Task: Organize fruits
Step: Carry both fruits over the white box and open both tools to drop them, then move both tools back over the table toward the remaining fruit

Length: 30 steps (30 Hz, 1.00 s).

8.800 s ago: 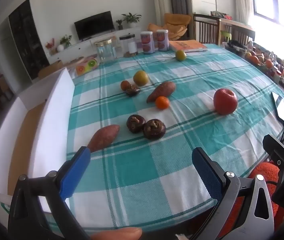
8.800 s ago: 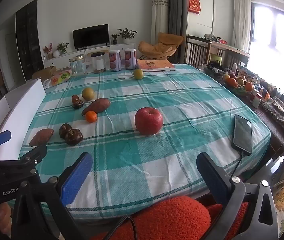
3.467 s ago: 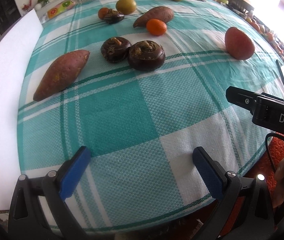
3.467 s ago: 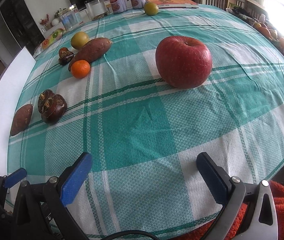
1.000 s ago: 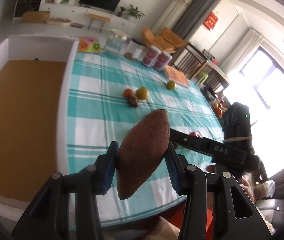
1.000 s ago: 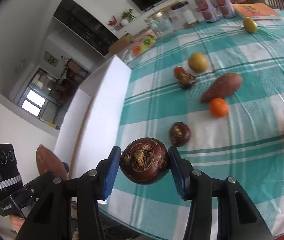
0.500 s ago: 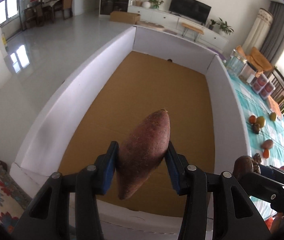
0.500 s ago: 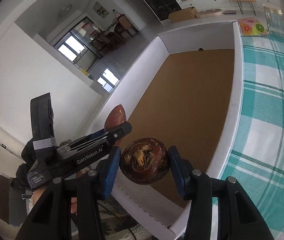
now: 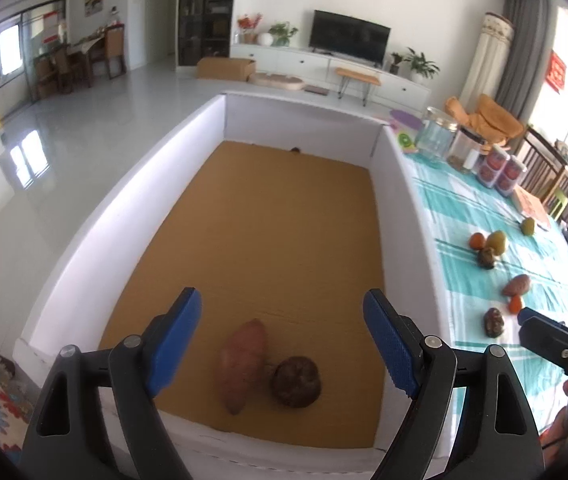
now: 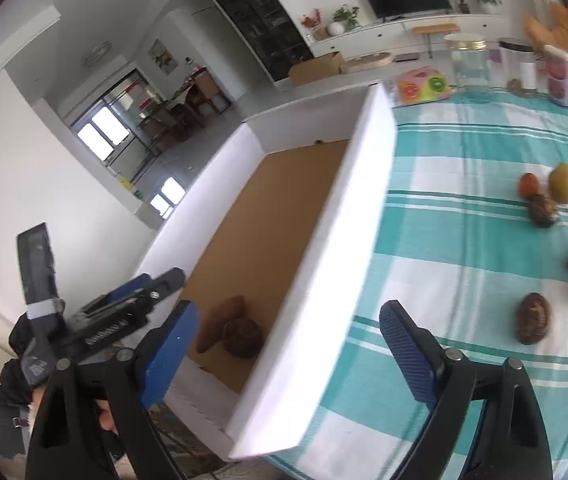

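From the left wrist view, two pieces already lie in the box (image 9: 96,264), a white-walled tray with a flat brown cardboard floor: a tapered, reddish, rough-skinned sweet potato (image 9: 242,364) and, touching its side, a round dark-brown water chestnut (image 9: 295,381) with a dull, matte shell. The left gripper (image 9: 282,344) hangs above them with its blue ribbed pads spread wide and nothing between them. On the checked teal-and-white tabletop (image 9: 463,280) beside the box, several pieces are left: a second dark chestnut (image 9: 494,321), a small orange (image 9: 515,303), another sweet potato (image 9: 517,284), and farther off a cluster of an orange fruit, a yellowish pear-like fruit and one more dark chestnut. So I judge the sorting barely begun, two in and most still out. From the right wrist view, the right gripper (image 10: 284,344) is likewise wide open and empty, straddling the box's smooth white wall (image 10: 335,248), with the deposited sweet potato and chestnut visible low in the box's near corner and the left gripper just beyond. The woven cloth shows the nearest dark chestnut, glossy and flattened, with the orange and the sweet potato's end just beside the frame edge.
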{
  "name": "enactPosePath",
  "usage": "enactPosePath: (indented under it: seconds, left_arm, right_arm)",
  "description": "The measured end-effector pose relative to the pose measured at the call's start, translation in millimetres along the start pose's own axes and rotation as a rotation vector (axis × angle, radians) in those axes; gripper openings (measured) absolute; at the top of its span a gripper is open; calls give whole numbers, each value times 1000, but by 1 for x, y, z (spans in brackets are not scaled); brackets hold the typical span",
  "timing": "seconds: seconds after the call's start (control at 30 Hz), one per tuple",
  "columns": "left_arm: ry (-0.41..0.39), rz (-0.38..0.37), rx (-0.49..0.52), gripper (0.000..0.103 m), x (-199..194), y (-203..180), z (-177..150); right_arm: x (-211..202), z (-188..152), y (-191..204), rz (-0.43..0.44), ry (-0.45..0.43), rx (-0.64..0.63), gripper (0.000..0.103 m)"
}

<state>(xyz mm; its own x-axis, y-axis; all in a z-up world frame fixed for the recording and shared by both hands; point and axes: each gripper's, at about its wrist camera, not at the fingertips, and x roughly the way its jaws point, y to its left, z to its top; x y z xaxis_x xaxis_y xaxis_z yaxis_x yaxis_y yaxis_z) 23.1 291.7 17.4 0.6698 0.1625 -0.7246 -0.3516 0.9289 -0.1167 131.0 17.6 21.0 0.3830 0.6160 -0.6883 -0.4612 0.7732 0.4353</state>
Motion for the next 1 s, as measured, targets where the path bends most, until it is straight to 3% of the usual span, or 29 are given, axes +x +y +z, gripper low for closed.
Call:
enactPosePath:
  seconds: [0.2, 0.3, 0.47, 0.57, 0.67, 1.0]
  left_arm:
    - [-35, -115, 122, 86, -13, -56, -6]
    - [-52, -126, 200, 87, -5, -84, -11]
    - [-20, -41, 314, 87, 16, -116, -22]
    - [-34, 33, 358, 89, 21, -121, -27]
    - [32, 24, 350, 89, 30, -118, -32]
    - [25, 45, 392, 89, 18, -124, -50]
  right_arm:
    - [-42, -48, -108, -393, -44, 89, 96]
    - [-61, -70, -154, -516, -67, 153, 96]
    - [-81, -87, -198, -557, -93, 281, 96]
    - [-80, -86, -200, -560, -96, 281, 96]
    - [-73, -87, -196, -569, -88, 258, 96]
    - [-68, -91, -201, -597, -73, 279, 96]
